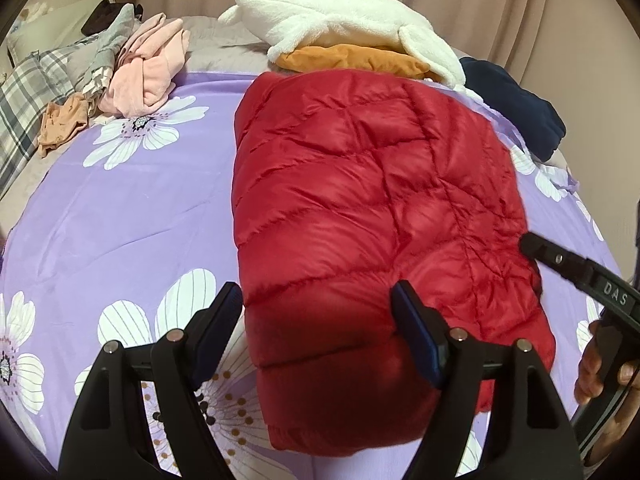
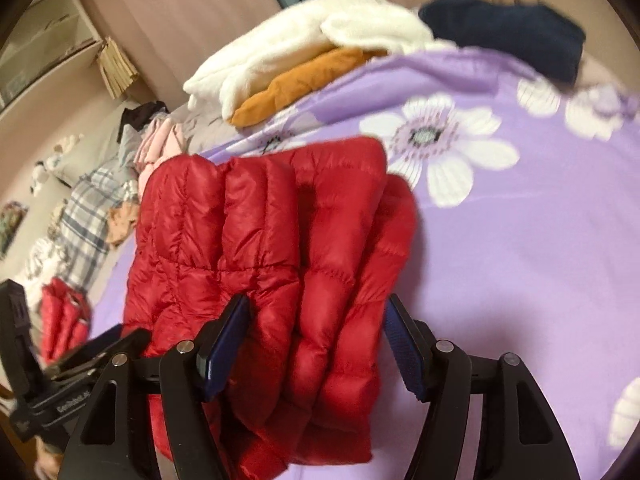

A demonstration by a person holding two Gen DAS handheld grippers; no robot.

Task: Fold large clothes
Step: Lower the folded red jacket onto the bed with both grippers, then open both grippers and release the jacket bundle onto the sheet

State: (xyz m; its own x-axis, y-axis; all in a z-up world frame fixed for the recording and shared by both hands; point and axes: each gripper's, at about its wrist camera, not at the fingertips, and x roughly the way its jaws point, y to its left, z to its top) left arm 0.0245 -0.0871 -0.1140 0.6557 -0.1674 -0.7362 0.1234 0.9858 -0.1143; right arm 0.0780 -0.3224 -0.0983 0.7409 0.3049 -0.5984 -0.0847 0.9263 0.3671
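On the bed, over a lilac floral sheet (image 1: 132, 216): one folded red quilted down jacket (image 1: 360, 208), lying flat near the sheet's middle. Left claw (image 1: 316, 308): jaws spread wide, its left finger over bare sheet, its right finger over the jacket's near end; the puffy edge sits between them, but neither pad appears to press it, so nothing gripped. Right claw (image 2: 318, 320): jaws likewise well apart with the jacket's thick folded layers between them; this view is motion-blurred, so contact of the left pad with the fabric is possible but not certain. From the left wrist, the right claw's fingertip meets the jacket's right edge, with a hand (image 1: 600, 372) on its handle. Far end of bed: white fleece garment (image 1: 344, 20) stacked on an orange one (image 1: 360, 60), a navy garment (image 1: 516, 100) to the right, a pink garment (image 1: 148, 68) and plaid bedding (image 1: 36, 92) to the left. Behind: beige curtains (image 1: 500, 4). Right wrist only: a shelf unit (image 2: 52, 36) by the wall and the left claw's body at lower left.
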